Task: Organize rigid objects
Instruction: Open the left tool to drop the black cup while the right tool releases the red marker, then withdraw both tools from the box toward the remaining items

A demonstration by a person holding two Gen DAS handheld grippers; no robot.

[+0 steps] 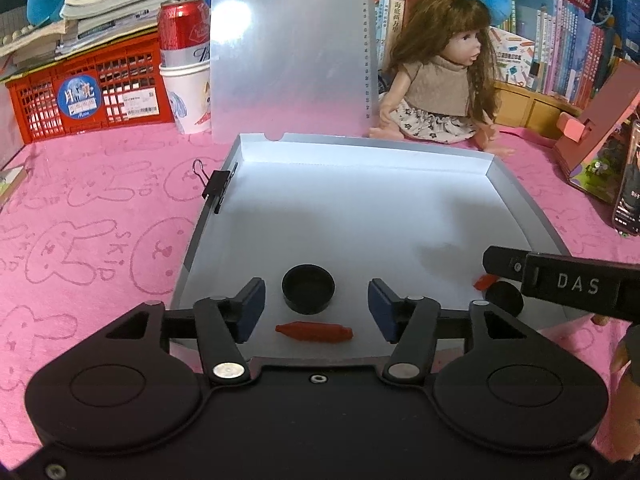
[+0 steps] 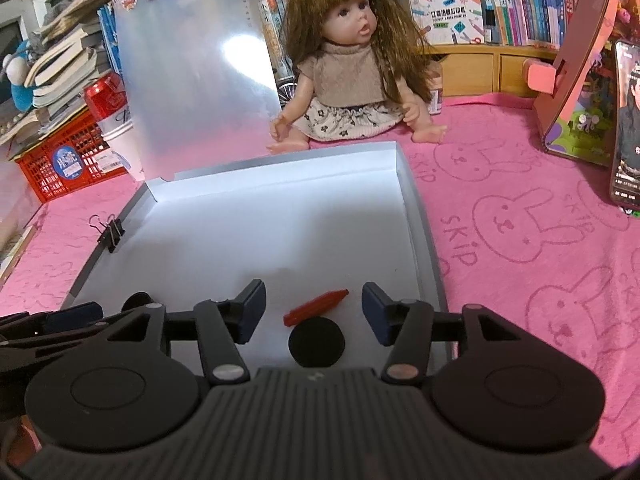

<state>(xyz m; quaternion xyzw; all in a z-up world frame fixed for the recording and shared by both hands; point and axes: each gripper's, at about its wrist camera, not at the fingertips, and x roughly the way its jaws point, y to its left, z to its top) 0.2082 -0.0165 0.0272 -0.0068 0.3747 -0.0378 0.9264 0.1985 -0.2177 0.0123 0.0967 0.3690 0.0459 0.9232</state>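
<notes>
A shallow white tray [image 1: 360, 200] lies on the pink cloth; it also shows in the right wrist view [image 2: 280, 220]. In the left wrist view, a black round cap [image 1: 308, 289] and a red crayon [image 1: 314, 332] lie in the tray between the fingers of my open left gripper [image 1: 316, 310]. In the right wrist view, a second red crayon [image 2: 316, 307] and a black disc [image 2: 317, 342] lie between the fingers of my open right gripper [image 2: 312, 312]. The right gripper [image 1: 560, 280] enters the left wrist view from the right, partly hiding that crayon [image 1: 485, 281] and disc [image 1: 505, 298].
A black binder clip [image 1: 216, 190] is clamped on the tray's left rim. A doll [image 1: 440, 72] sits behind the tray beside a leaning clear sheet [image 1: 288, 52]. A red basket [image 1: 84, 92], a can in a paper cup [image 1: 186, 64], books, a pink stand [image 2: 572, 92] and a phone [image 2: 626, 128] surround it.
</notes>
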